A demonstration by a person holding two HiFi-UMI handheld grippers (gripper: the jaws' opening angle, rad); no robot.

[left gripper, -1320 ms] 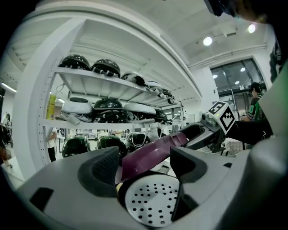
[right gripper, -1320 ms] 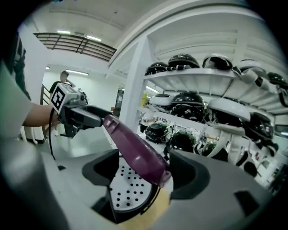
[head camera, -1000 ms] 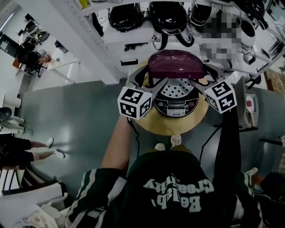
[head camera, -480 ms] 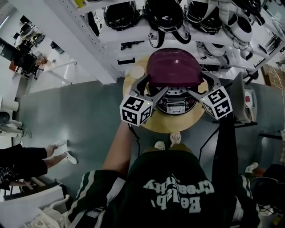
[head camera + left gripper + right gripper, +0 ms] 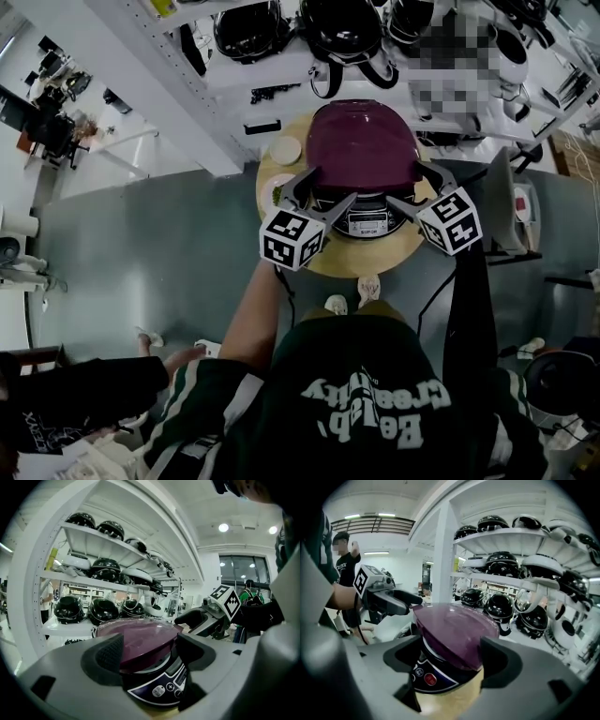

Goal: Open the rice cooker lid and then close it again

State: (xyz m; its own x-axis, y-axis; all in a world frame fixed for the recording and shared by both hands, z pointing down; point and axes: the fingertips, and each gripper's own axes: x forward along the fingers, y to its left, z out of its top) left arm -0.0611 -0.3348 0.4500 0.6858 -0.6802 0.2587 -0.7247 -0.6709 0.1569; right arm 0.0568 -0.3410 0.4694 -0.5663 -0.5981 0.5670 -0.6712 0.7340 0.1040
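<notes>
I count one rice cooker (image 5: 367, 223) at the middle of the round bench (image 5: 375, 264), its one purple lid (image 5: 364, 145) lying in the gap of both grippers, the left gripper (image 5: 324, 191) with jaws apart, the right gripper (image 5: 412, 186) with jaws just opening wide, neither clamping it.

We have the left gripper (image 5: 328, 187) and right gripper (image 5: 409, 184) at the front edge of the purple lid (image 5: 364, 141) of the rice cooker (image 5: 367, 221), on a round wooden table (image 5: 361, 264). Both pairs of jaws stand apart; the right ones have just been opening, the lid's edge between them
</notes>
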